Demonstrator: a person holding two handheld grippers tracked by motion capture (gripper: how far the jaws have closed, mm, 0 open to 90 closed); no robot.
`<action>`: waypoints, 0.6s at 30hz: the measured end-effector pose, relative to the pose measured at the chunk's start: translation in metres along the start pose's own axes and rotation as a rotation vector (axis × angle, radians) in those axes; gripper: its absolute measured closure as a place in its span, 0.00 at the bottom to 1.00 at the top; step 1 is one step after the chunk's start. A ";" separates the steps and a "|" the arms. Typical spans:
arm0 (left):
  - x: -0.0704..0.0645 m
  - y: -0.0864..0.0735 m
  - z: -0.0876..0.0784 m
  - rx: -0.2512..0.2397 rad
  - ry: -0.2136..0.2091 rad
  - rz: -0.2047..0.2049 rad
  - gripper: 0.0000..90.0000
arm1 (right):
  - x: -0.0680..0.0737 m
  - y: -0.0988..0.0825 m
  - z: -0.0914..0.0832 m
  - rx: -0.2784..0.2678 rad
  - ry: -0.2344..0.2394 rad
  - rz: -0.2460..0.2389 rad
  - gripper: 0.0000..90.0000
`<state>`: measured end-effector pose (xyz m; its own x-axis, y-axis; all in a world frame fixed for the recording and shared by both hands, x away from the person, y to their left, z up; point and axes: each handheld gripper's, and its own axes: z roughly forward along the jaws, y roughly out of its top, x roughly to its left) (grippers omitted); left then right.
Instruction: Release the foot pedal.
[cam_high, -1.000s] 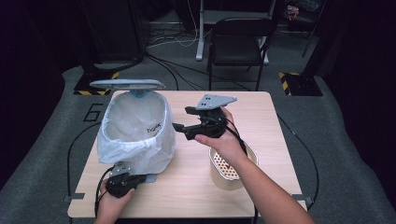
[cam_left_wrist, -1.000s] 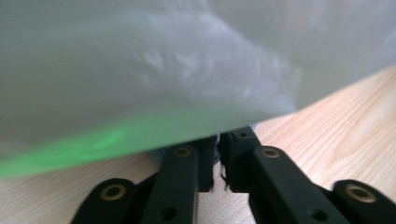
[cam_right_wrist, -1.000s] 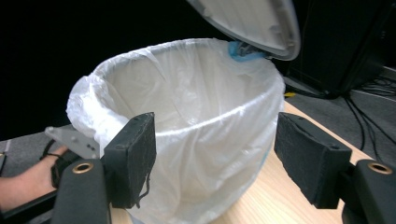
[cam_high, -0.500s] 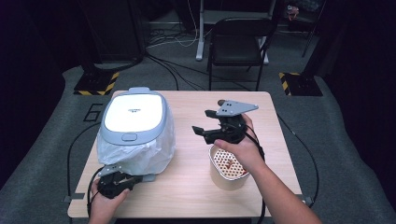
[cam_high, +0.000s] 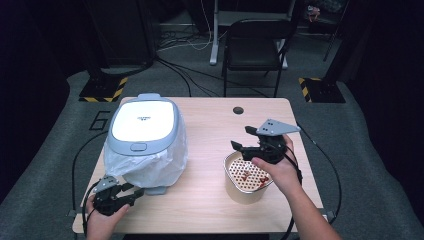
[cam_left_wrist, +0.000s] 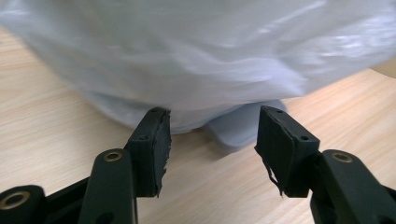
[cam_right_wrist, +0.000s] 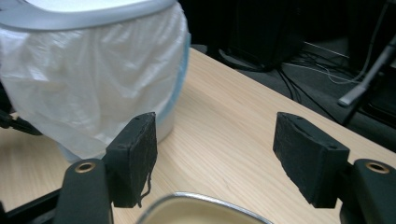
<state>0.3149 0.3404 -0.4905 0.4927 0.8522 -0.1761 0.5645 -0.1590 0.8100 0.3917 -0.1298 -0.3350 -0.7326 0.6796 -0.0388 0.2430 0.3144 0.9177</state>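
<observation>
Grey lidded waste bin lined with a white plastic bag (cam_high: 145, 145), lid closed, at the left of the light wooden table (cam_high: 210, 125). Left gripper (cam_high: 131, 192), at the near left corner just beside the bin's base, jaws just opened, nothing between them. Right gripper (cam_high: 239, 145), jaws apart and empty, over the far rim of the tan round perforated container (cam_high: 247, 177)

Crinkled plastic bin liner (cam_high: 150, 162) (matt wood table (cam_high: 210, 125))

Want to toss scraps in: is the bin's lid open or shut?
Shut. The lid lies flat on the bin, its rim down on the bag.
</observation>
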 end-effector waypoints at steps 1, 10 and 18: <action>0.002 0.000 -0.001 0.001 0.002 -0.002 0.50 | -0.003 -0.005 -0.003 -0.003 -0.012 0.012 0.33; 0.017 -0.005 -0.003 0.001 0.070 -0.031 0.49 | -0.026 -0.038 -0.024 -0.028 -0.130 0.077 0.33; 0.029 -0.011 0.006 0.023 0.109 -0.047 0.45 | -0.038 -0.067 -0.039 -0.020 -0.251 0.137 0.34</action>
<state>0.3265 0.3637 -0.5074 0.3913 0.9079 -0.1505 0.6005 -0.1280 0.7893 0.3783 -0.2024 -0.3797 -0.5126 0.8586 -0.0081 0.3150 0.1968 0.9285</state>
